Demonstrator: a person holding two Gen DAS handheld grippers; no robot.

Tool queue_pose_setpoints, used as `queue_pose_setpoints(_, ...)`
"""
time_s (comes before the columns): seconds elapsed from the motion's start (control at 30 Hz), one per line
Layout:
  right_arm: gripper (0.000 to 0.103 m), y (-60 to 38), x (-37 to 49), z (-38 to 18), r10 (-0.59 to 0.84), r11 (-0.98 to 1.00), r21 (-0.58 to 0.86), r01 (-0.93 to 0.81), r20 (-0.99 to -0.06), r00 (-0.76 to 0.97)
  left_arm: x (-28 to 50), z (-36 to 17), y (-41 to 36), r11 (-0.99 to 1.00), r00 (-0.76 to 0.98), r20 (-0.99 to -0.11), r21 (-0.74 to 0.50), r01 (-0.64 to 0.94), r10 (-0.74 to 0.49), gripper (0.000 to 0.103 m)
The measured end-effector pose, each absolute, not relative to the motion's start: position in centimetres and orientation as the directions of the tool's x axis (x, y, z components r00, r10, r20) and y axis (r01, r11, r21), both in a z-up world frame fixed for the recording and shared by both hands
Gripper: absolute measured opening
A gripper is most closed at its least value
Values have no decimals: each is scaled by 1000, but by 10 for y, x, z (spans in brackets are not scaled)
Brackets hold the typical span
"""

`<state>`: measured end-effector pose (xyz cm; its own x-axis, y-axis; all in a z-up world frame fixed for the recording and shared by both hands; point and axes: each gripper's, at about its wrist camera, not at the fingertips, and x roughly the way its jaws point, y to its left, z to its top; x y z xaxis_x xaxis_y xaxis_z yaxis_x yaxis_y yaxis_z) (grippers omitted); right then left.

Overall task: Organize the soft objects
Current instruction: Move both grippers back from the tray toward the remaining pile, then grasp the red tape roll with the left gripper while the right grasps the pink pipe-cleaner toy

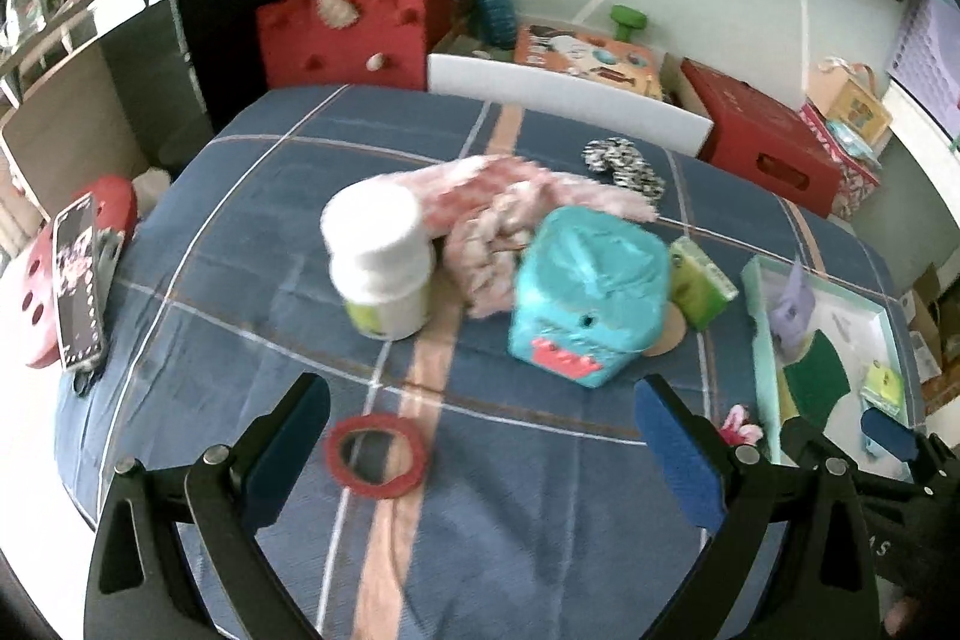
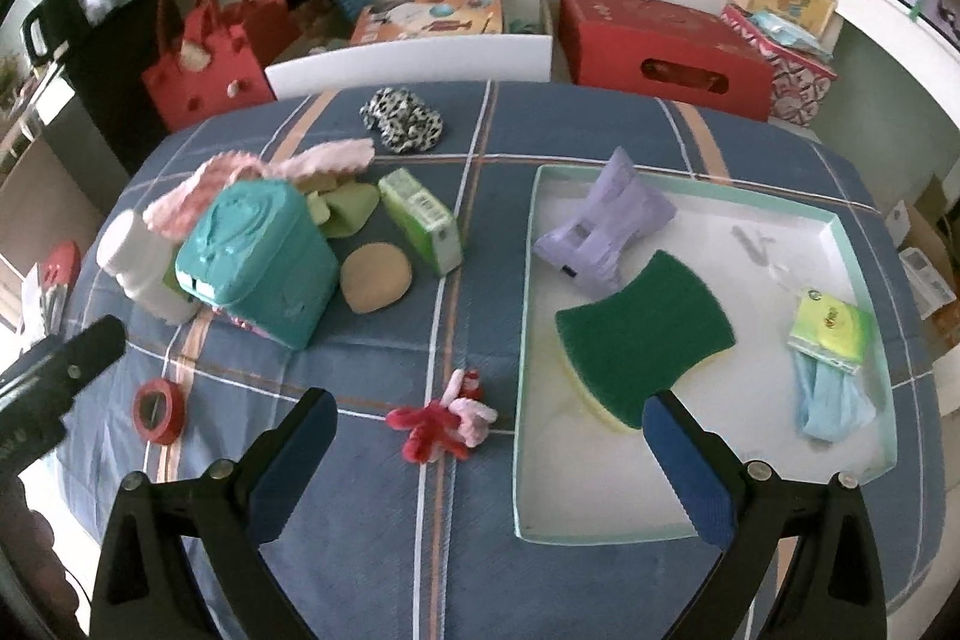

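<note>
My right gripper point(image 2: 489, 460) is open and empty above the blue plaid cloth, with a red and pink fuzzy toy point(image 2: 444, 418) just ahead between its fingers. A white tray point(image 2: 521, 370) to the right holds a green sponge point(image 2: 645, 334), a purple soft item point(image 2: 606, 226) and a yellow-green packet on blue cloth point(image 2: 831, 340). A pink knitted cloth point(image 1: 498, 214), a leopard scrunchie point(image 2: 402, 115) and a tan round pad point(image 2: 375, 277) lie on the table. My left gripper point(image 1: 483, 454) is open and empty, with a red tape ring point(image 1: 375, 451) between its fingers.
A white bottle point(image 1: 378, 262), a teal tin point(image 1: 585, 292) and a green box point(image 2: 423, 220) stand mid-table. A phone point(image 1: 78, 292) is propped at the left edge. A red bag point(image 1: 342, 28), a red box point(image 2: 660, 46) and a white board point(image 2: 408, 64) stand behind the table.
</note>
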<state>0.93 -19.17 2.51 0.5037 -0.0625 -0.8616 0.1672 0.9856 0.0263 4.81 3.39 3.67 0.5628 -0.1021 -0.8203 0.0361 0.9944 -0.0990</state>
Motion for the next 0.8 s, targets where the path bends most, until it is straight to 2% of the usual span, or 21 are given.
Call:
queue_pose_setpoints(0.4, 103, -181, 18, 13, -40, 990, 31, 138, -876, 481, 55, 7, 99, 983, 482, -876, -109, -151, -23, 101)
queue_pose_setpoints(0.8, 103, -167, 29, -18, 47, 995, 79, 66, -922, 385, 67, -48, 69, 997, 319, -947, -57, -52, -37, 101)
